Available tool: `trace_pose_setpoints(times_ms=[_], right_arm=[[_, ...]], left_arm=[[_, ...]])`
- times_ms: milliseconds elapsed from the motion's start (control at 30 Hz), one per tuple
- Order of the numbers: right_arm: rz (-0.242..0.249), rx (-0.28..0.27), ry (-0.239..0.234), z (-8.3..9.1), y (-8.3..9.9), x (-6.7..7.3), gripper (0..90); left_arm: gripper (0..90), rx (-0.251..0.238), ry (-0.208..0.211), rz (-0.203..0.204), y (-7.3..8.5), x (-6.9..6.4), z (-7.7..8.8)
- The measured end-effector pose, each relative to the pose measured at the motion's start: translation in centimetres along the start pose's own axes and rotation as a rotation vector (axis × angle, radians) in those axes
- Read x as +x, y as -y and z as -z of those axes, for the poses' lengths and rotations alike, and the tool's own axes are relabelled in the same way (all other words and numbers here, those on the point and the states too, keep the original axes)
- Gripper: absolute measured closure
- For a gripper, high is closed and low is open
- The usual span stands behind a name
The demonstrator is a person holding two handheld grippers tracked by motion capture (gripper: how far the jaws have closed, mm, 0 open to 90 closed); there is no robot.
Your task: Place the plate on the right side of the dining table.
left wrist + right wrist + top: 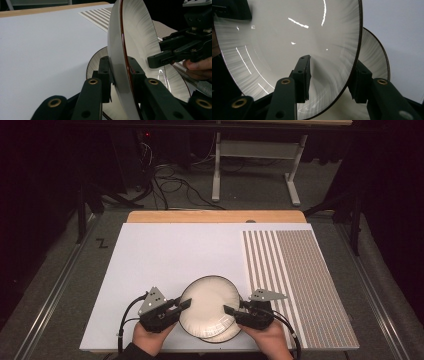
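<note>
A white plate with a dark rim (pixel 209 302) is lifted and tilted over a second, similar plate (pixel 222 336) that lies on the white mat near the front edge. My left gripper (pixel 186 304) is shut on the upper plate's left rim; in the left gripper view both pads clamp the plate (pixel 132 37) edge-on. My right gripper (pixel 229 311) straddles the plate's right rim. In the right gripper view the plate (pixel 287 32) stands between the jaws, close to the right one, with a gap to the left one. The lower plate (pixel 372 57) shows behind it.
A white mat (pixel 165 255) covers most of the table, and a striped mat (pixel 300 270) takes its right side. A wooden table edge (pixel 215 216) runs along the back. Cables and a desk frame (pixel 252 165) stand on the floor beyond.
</note>
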State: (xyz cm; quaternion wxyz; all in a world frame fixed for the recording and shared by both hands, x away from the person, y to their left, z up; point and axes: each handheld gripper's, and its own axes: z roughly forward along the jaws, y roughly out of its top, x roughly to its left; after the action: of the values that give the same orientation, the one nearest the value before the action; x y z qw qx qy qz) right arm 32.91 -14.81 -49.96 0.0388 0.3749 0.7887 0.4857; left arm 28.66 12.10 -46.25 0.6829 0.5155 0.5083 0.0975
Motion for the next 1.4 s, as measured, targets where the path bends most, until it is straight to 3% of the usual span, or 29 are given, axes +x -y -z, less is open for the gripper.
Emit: trace_pose_setpoints(times_ms=[267,533,767,967,1167,1367,1400], right_arm=[[-0.019,0.006,-0.001,-0.1,0.3,0.0,64.2],[-0.043,-0.038,-0.006,0.8,0.0,-0.3,75.6],[-0.004,-0.067,-0.01,2.2,-0.3,0.0,80.8],[0.016,-0.084,0.004,2.6,-0.5,0.2,81.2],[0.037,-0.119,0.027,3.2,-0.9,0.4,81.9],[0.059,-0.164,0.038,4.2,-1.2,0.4,83.1],[0.066,-0.172,0.047,4.4,-1.3,0.5,83.2]], left_arm=[[76.9,0.003,0.001,-0.009,0.0,-0.1,0.0],[79.8,-0.003,-0.001,-0.022,-0.1,-0.5,0.1],[80.8,0.0,-0.004,-0.018,-0.2,-0.6,0.3],[80.5,-0.012,-0.01,-0.058,0.2,-1.0,0.3],[80.0,-0.017,-0.017,-0.053,0.3,-1.0,0.1],[79.4,-0.031,-0.011,-0.044,0.1,-1.4,-0.3],[79.3,-0.023,0.004,-0.06,0.1,-1.4,-0.3]])
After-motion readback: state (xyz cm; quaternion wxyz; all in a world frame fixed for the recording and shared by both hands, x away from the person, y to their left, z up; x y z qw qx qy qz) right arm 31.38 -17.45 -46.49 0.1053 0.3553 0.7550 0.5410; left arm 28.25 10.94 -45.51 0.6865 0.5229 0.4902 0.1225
